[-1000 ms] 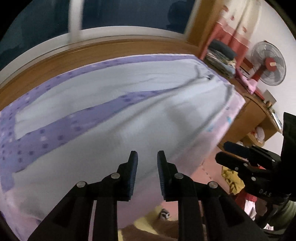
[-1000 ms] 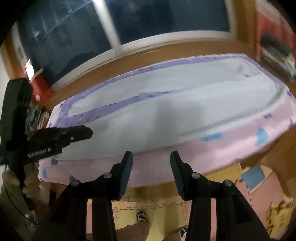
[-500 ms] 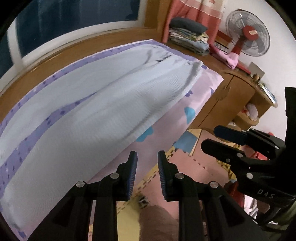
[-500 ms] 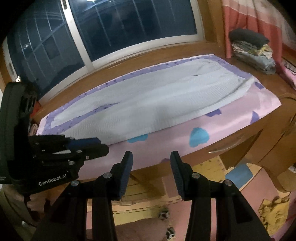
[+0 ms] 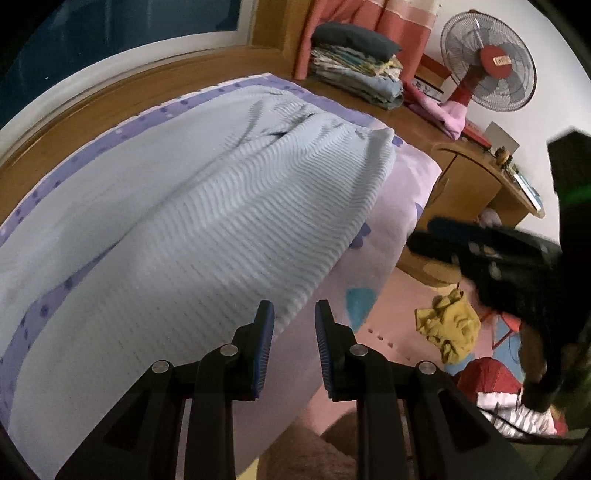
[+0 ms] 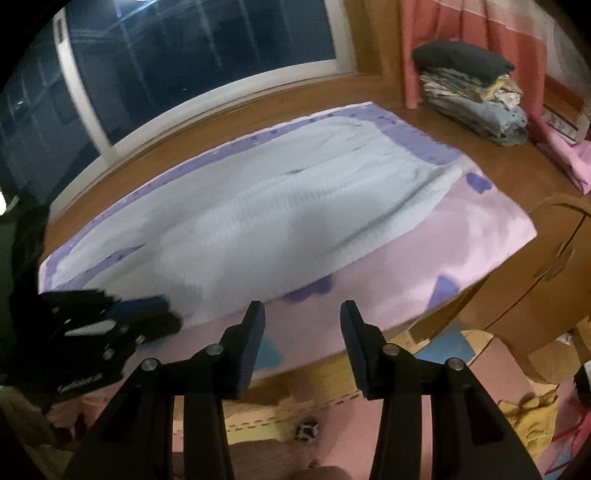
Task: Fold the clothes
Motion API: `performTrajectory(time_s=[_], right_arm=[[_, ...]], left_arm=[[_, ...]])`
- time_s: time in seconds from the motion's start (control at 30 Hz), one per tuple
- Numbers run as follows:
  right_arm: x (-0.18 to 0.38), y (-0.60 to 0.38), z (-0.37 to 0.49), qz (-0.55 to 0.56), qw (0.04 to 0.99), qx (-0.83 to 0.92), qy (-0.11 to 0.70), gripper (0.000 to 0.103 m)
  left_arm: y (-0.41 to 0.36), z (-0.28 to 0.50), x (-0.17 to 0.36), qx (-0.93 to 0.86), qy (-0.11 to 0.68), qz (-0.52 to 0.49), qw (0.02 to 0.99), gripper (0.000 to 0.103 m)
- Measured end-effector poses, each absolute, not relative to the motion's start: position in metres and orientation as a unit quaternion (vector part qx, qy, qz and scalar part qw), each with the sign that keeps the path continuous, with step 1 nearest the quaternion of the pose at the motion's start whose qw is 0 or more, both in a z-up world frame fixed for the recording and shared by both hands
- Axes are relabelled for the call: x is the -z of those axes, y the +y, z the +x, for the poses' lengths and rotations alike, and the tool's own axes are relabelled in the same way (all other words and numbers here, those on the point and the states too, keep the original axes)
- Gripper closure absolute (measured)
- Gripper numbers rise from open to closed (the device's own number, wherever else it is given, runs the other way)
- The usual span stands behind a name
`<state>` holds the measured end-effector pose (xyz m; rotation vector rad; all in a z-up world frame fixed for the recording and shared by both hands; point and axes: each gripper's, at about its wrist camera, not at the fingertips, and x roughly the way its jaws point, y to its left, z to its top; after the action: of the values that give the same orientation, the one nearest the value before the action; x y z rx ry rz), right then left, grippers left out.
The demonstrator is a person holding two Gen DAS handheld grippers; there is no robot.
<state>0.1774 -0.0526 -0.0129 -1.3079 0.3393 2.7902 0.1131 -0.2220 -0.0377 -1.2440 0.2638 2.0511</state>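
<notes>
Pale blue ribbed trousers (image 5: 207, 206) lie flat on a pink and purple mat (image 5: 402, 192) on the wooden platform; they also show in the right wrist view (image 6: 266, 210). My left gripper (image 5: 294, 317) is open and empty, hovering over the trousers' near edge. My right gripper (image 6: 303, 314) is open and empty, above the mat's (image 6: 476, 236) front edge, apart from the cloth. The right gripper shows blurred in the left wrist view (image 5: 491, 254); the left gripper shows blurred in the right wrist view (image 6: 110, 321).
A stack of folded clothes (image 6: 472, 96) sits at the platform's far right by a pink curtain (image 6: 476, 33). A red fan (image 5: 487, 62) stands on a wooden cabinet (image 5: 469, 184). Yellow cloth (image 5: 448, 325) and foam floor tiles (image 6: 443, 350) lie below.
Both grippers have moved closer to the mat's front edge and swung toward the trousers' waist end. Both stay open and empty.
</notes>
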Motion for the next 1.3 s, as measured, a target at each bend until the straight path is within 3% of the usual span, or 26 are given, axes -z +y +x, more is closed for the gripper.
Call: performTrajectory(time_s=[0.3,0.63,0.93,1.2,1.27,1.3], right_arm=[[0.020,0.031,0.134,-0.442,-0.007,-0.892,0.100,0.060],[0.036,0.127,0.076,-0.493,-0.078,-0.854,0.148,0.060],[0.051,0.145,0.033,-0.528,-0.149,-0.801,0.240,0.059],[0.055,0.129,0.018,-0.534,-0.153,-0.804,0.213,0.060],[0.055,0.129,0.015,-0.534,-0.151,-0.806,0.205,0.074],[0.054,0.128,0.014,-0.534,-0.146,-0.808,0.200,0.088]], left_arm=[[-0.176,0.105,0.046,-0.807,0.095,-0.500,0.300,0.080],[-0.125,0.108,0.060,-0.831,0.045,-0.517,0.201,0.080],[-0.115,0.115,0.064,-0.846,0.034,-0.509,0.153,0.080],[-0.108,0.117,0.058,-0.844,0.025,-0.508,0.169,0.080],[-0.104,0.119,0.057,-0.844,0.031,-0.506,0.174,0.080],[-0.102,0.118,0.058,-0.845,0.037,-0.505,0.171,0.080]])
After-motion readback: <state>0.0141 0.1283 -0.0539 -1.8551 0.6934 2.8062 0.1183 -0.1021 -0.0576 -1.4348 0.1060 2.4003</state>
